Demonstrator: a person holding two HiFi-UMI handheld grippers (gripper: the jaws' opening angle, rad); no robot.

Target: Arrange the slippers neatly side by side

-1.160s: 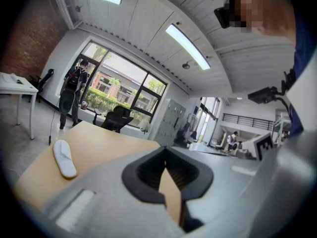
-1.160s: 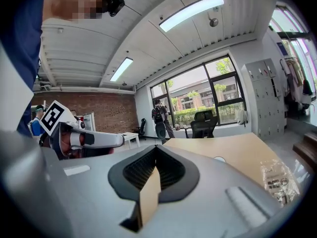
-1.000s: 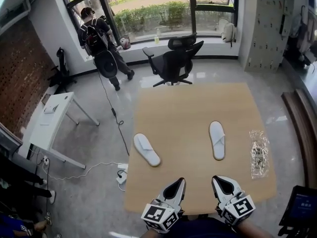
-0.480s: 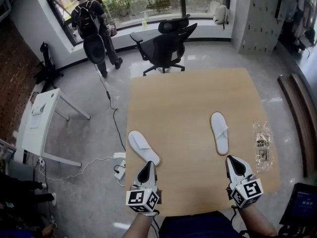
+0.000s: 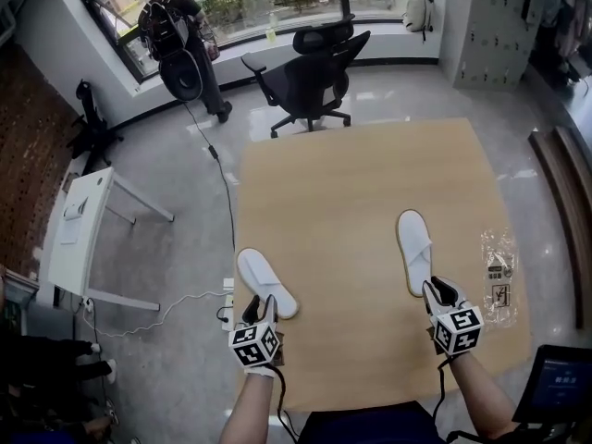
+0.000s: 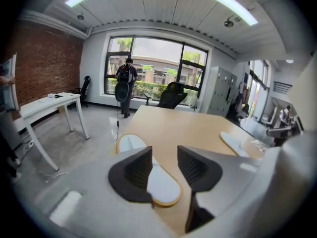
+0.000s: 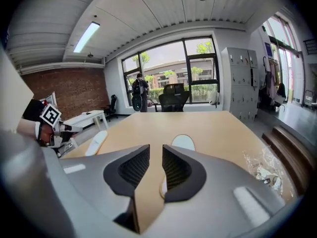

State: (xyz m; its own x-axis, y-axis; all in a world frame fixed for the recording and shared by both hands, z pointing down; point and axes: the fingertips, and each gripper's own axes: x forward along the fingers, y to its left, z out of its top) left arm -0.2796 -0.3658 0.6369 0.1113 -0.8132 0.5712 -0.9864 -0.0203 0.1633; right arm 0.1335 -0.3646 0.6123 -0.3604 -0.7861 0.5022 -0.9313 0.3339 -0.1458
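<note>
Two white slippers lie apart on the wooden table [image 5: 351, 174]. The left slipper [image 5: 266, 283] sits at the table's left edge, angled; the right slipper [image 5: 414, 251] lies straight at the right. My left gripper [image 5: 262, 307] hovers at the left slipper's heel, its jaws opening. In the left gripper view that slipper [image 6: 161, 187] shows through the gap of the left gripper [image 6: 164, 167], with no pad pressing on it. My right gripper [image 5: 435, 290] is at the right slipper's heel, its jaws also opening. In the right gripper view the right gripper [image 7: 156, 167] holds nothing, and the right slipper [image 7: 183, 143] lies just beyond it.
A crinkled plastic bag [image 5: 499, 276] lies to the right of the right slipper. A black office chair [image 5: 310, 77] stands at the table's far side and a person [image 5: 171, 26] by the window. A white desk [image 5: 79, 234] and floor cables [image 5: 227, 294] are at the left.
Both grippers have moved forward from the table's near edge to the slippers' heels. Their jaws, shut before, now stand apart.
</note>
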